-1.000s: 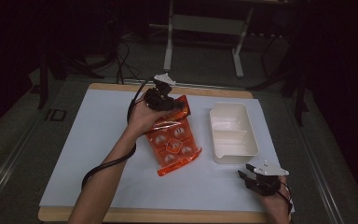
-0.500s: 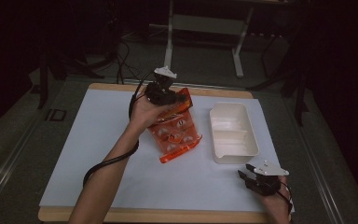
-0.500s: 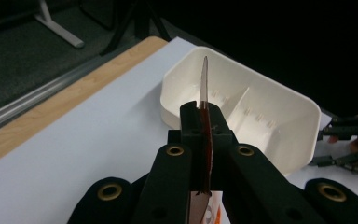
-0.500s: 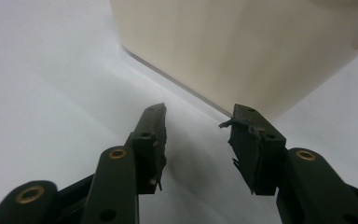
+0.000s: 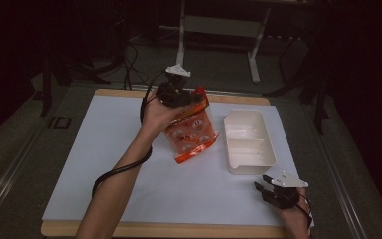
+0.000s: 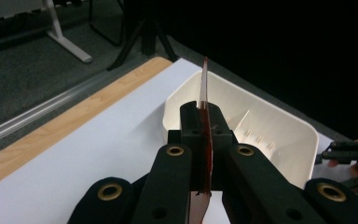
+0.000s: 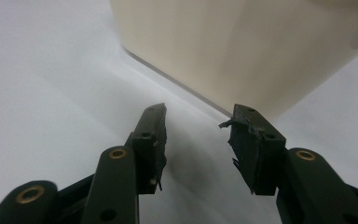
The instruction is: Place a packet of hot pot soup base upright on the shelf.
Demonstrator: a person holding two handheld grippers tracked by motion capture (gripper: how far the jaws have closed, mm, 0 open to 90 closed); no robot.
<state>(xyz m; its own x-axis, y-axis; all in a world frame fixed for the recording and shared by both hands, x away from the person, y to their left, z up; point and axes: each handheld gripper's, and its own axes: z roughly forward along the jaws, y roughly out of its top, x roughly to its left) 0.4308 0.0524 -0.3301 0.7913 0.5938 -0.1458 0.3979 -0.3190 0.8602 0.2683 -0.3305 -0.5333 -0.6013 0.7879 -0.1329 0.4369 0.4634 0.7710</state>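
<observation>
An orange plastic bag (image 5: 191, 132) with round pieces inside hangs above the white mat, lifted by its top edge. My left gripper (image 5: 195, 102) is shut on that top edge; in the left gripper view the bag's thin edge (image 6: 203, 88) stands up between the closed jaws. A cream two-compartment tray (image 5: 248, 142) sits just right of the bag, and the same tray (image 6: 256, 126) lies beyond the jaws in the left gripper view. My right gripper (image 5: 262, 186) rests open near the front right of the mat, with the tray wall (image 7: 223, 51) close ahead of its gripper (image 7: 198, 121).
The white mat (image 5: 99, 149) lies on a wooden table (image 5: 129, 230) whose edge shows at front and back. Metal stand legs (image 5: 251, 55) and cables stand on the dark floor behind the table. Open mat stretches to the left of the bag.
The left gripper has risen with the orange bag, whose lower end has come off the mat and now hangs. The right gripper has stayed put.
</observation>
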